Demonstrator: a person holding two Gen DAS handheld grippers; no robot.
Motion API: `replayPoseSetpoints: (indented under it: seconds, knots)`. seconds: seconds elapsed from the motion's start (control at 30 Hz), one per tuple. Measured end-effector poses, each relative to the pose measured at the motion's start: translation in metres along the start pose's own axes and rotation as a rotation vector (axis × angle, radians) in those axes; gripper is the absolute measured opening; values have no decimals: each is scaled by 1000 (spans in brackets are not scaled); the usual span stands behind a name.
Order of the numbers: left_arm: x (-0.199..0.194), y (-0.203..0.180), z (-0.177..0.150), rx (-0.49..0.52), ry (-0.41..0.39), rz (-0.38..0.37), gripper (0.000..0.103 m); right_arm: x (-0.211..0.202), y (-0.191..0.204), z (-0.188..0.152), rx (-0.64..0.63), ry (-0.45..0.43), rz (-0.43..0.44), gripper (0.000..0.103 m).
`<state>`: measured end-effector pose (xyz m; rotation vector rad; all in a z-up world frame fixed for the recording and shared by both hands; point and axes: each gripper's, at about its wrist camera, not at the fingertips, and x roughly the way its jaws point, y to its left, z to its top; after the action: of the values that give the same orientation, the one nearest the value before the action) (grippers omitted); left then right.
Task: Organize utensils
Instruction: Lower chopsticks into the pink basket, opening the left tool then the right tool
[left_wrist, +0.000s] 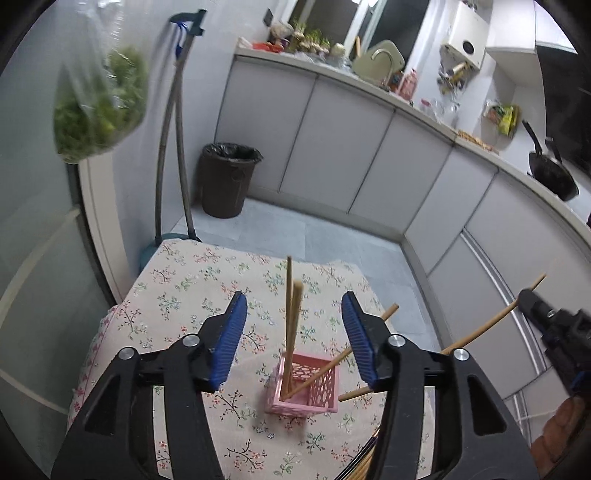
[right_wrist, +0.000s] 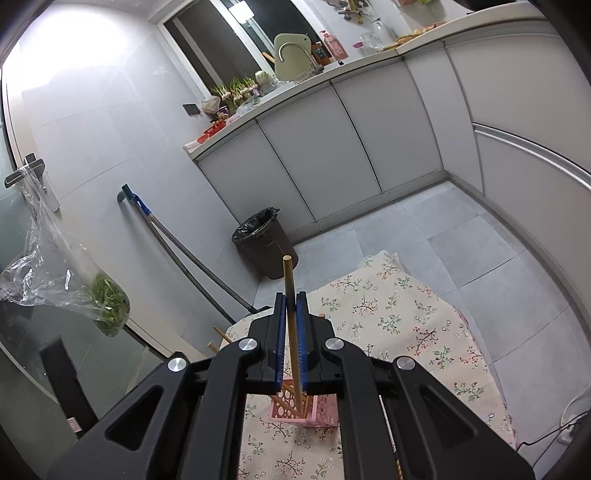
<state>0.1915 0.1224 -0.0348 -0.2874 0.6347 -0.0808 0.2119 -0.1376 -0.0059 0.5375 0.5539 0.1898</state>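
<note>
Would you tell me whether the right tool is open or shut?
Shut: the right tool has both blue pads pressed on a chopstick above the pink basket.

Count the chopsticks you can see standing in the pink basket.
3: two upright together, one leaning right. A fourth chopstick, in the right tongs, reaches toward the basket; others may be hidden.

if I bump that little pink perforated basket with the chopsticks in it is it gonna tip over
Probably, yes. The small pink perforated plastic basket looks light and narrow, and the long wooden chopsticks stand well above its rim, some leaning outward, so the load seems top-heavy. It sits on a soft floral tablecloth, which may grip its base and make it tip rather than slide.
</note>
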Motion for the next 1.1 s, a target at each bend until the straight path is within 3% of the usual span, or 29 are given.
replayPoseSetpoints:
  seconds: [0.17,0.6,0.87,1.1]
  knots:
    - [-14,7,2,-28,-48,45,62,8,1,-5,-9,-7,-8,6]
    - [-6,7,-5,9,-19,69,63,42,1,-16,-18,36,-28,6]
    - [-10,4,-8,16,-22,50,66,49,1,-27,-38,84,-29,21]
    - [-17,-10,-11,49,-33,34,69,36,12,-37,-109,75,-49,42]
